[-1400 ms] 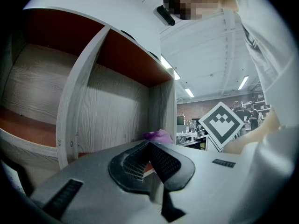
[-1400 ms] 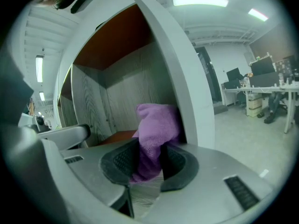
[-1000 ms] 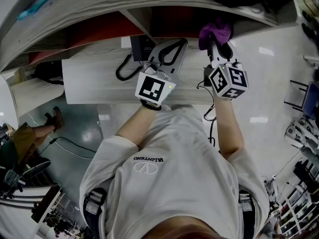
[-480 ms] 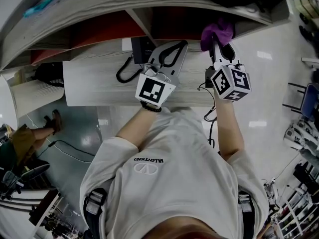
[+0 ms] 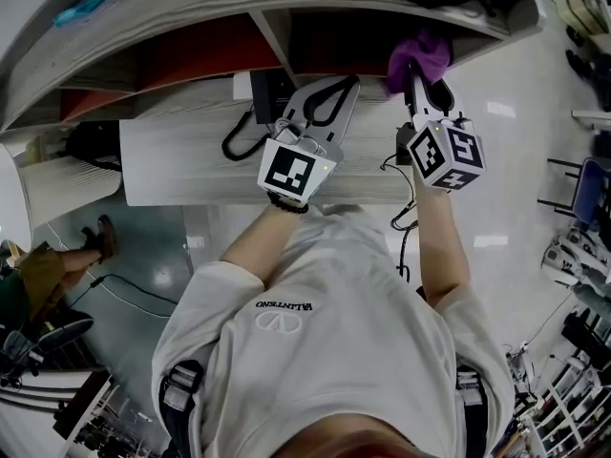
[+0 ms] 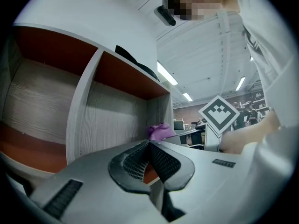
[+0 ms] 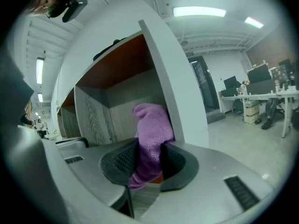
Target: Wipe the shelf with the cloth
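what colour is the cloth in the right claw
Purple; the cloth shows best in the right gripper view, pinched in the right claw.

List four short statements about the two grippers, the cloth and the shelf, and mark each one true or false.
1. The right gripper is shut on the purple cloth. True.
2. The left gripper holds a second cloth. False: its jaws are together with nothing between them.
3. The cloth lies on the floor. False: it is held in the right gripper's jaws, up at the shelf.
4. The shelf has more than one compartment. True.
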Demonstrator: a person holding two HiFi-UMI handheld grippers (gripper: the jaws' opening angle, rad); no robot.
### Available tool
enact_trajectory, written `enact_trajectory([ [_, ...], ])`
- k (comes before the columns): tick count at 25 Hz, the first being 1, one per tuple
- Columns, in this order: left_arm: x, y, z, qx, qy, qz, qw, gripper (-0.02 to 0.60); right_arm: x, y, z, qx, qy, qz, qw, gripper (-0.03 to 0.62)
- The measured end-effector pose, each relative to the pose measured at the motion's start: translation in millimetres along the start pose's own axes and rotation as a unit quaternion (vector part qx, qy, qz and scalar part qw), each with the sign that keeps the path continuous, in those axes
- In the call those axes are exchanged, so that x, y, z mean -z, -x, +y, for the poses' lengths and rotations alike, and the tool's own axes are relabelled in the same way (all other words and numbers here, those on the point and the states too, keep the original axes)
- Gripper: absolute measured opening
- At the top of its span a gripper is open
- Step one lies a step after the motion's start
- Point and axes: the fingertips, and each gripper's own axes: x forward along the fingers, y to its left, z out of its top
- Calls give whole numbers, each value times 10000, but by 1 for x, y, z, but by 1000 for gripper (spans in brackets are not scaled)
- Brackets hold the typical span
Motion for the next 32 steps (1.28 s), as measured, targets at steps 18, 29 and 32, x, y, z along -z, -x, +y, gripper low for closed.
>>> enact_trajectory([
  [18, -60, -17, 0, -58, -193, -275, 9994, 0, -44, 13, 13, 58, 216, -362, 9991, 100],
  [29, -74, -17, -7, 68, -196, -384, 9990, 0, -70, 23, 15, 97, 286, -530, 9981, 101],
  [32, -79, -17, -12, 118, -228, -425, 9988, 0, -77, 26, 15, 117, 290, -592, 9978, 100],
])
